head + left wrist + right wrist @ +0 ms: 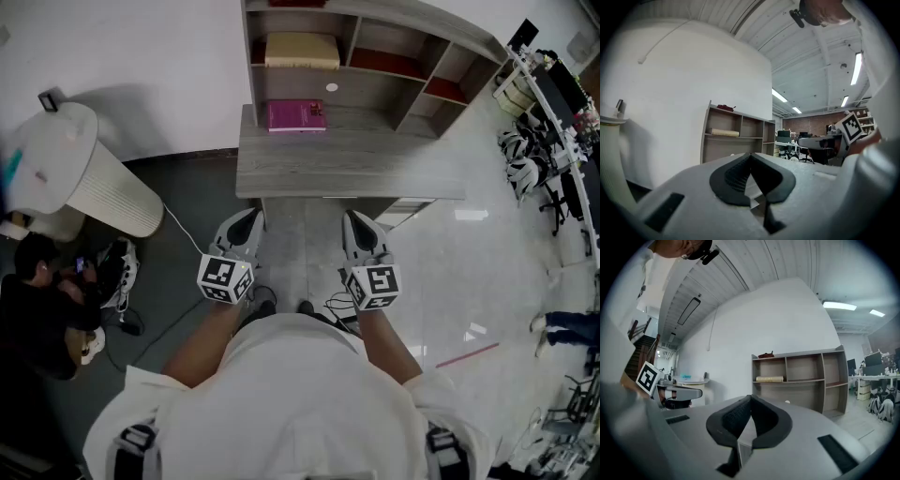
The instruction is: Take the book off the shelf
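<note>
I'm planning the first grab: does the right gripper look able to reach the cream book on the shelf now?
Probably not yet. The right gripper is shut and short of the table, which lies between it and the cream book. Its compartment's front looks open.

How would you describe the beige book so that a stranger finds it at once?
Look at the grey shelf against the white wall. The beige book lies flat in its upper left compartment. Unlike the pink book on the board below, it is pale.
</note>
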A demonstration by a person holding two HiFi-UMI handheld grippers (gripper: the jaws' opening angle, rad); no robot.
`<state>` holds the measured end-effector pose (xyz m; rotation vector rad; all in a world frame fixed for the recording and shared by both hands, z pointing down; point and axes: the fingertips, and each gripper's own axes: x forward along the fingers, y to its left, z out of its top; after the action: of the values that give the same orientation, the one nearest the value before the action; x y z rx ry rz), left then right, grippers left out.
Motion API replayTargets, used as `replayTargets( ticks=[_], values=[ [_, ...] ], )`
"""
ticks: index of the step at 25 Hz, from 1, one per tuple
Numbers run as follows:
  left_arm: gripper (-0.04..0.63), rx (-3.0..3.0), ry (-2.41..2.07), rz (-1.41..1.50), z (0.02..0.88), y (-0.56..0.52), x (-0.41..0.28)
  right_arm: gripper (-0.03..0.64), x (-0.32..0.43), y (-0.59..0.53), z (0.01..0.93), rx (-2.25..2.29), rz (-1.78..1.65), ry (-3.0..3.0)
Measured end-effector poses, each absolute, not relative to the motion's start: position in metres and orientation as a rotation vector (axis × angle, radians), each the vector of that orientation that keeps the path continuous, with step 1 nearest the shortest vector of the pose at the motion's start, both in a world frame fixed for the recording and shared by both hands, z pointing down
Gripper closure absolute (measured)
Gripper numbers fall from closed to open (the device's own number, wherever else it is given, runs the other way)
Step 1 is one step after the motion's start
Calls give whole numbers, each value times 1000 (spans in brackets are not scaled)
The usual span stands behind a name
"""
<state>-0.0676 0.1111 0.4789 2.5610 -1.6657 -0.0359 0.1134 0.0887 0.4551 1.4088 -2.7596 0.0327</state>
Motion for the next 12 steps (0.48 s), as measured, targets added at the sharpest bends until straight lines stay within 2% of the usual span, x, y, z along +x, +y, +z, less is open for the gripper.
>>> replayTargets(
  ticks=[12],
  values=[
    [581, 2526, -1732, -8, 478, 98, -66, 603, 128, 78, 462, 1426, 62, -2767]
  ],
)
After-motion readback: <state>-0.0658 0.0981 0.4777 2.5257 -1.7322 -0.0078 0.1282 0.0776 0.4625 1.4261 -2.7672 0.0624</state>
